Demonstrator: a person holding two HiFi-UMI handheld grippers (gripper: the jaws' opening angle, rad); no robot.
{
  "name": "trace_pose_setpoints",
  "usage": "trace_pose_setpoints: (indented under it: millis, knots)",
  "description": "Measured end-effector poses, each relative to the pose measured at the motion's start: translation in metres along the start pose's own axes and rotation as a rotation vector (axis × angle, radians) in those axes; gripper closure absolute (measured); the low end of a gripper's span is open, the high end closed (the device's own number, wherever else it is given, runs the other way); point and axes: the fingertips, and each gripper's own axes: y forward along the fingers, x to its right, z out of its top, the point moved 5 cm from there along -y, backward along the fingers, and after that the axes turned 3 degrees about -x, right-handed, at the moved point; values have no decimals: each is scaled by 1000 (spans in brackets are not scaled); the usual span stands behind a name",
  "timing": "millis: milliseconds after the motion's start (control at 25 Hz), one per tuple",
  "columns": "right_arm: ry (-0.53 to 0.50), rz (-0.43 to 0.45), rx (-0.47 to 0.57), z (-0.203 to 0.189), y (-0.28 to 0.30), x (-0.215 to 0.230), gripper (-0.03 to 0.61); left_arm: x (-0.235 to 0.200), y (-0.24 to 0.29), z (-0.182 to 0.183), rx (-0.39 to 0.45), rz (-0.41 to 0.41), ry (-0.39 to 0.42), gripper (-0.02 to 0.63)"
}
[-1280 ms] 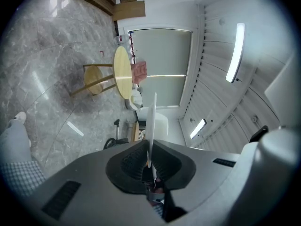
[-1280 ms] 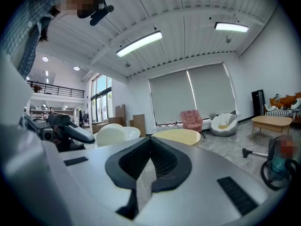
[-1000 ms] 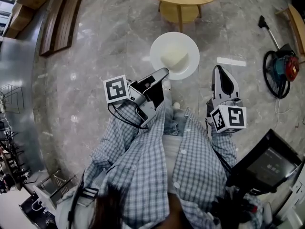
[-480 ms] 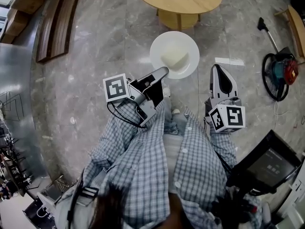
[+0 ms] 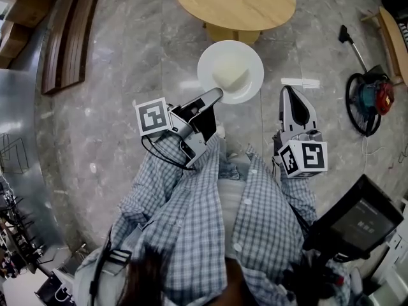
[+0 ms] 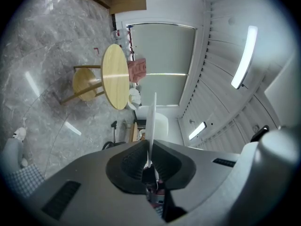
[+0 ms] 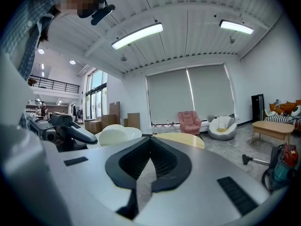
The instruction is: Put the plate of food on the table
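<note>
The left gripper has its jaws nearly closed, clamped on the near rim of the white plate. In the left gripper view the plate shows edge-on between them. It hangs over the stone floor, just short of the near edge of the round wooden table, not on it. A pale wedge of food, perhaps cake, lies near the plate's middle. The right gripper, beside the plate, has its jaws pressed together on nothing. A vacuum cleaner lies on the floor to the right.

The plate is white, the table pale wood, the floor veined grey, the shirt blue-and-white checked.
</note>
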Motion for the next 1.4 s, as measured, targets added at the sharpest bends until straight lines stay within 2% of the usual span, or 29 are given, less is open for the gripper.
trace_pose_setpoints:
  millis: [120,440,760,880,1080,1400]
  knots:
    - [8,-14,-12,1,17,-6,572,-6,-3,17,-5,1,-9,592]
    - [-5,-22,1,-1,15,0,572,-9,0,16,-18,6,-5,592]
    - [-5,-33,-3,-1,12,2,572,-10,-5,17,8,-12,-17,592]
    - [-11,-18,-7,1,20,-1,572,-10,-9,25,38,-29,-36,592]
    - [19,20,-16,6,65,26,572,-17,14,56,76,-4,-36,592]
    - [3,77,-9,15,84,24,572,-11,11,68,136,1,-10,592]
